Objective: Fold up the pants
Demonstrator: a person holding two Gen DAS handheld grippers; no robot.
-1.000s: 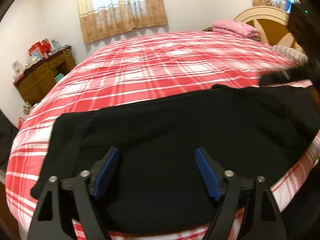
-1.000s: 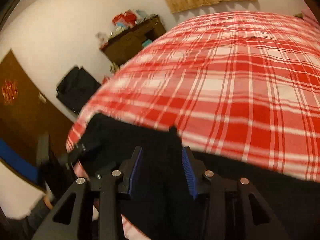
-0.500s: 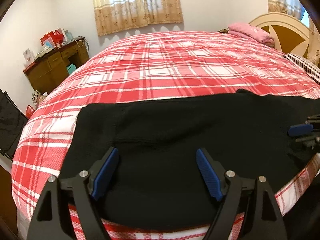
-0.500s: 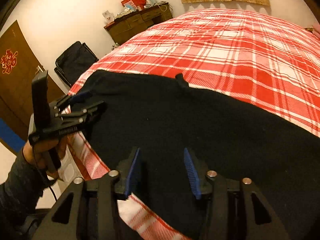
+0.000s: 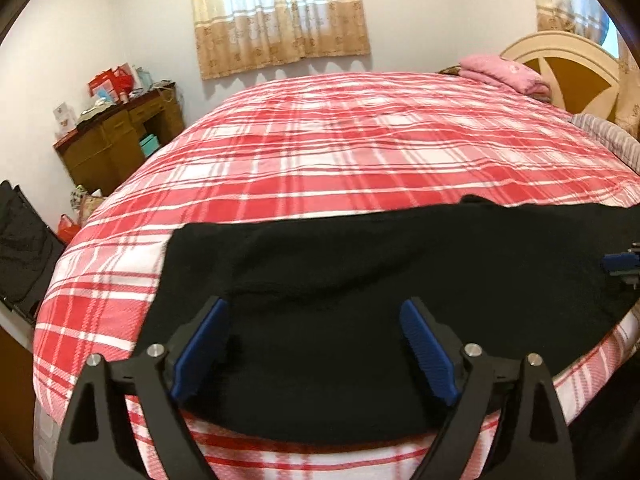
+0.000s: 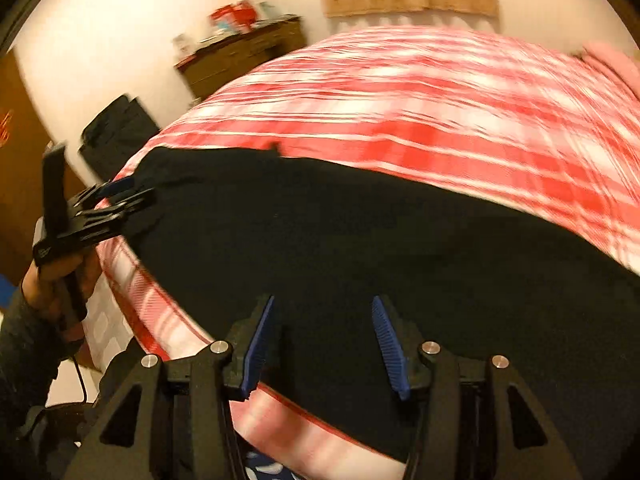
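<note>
Right wrist: blurred | pants (image 6: 360, 248) right end cut off

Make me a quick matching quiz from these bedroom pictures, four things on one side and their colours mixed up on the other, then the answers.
Things:
1. pants
2. bedspread
3. folded blanket
4. curtain

Colours:
A. beige
B. black
C. pink
D. red and white plaid

Pairs: 1-B, 2-D, 3-C, 4-A
</note>
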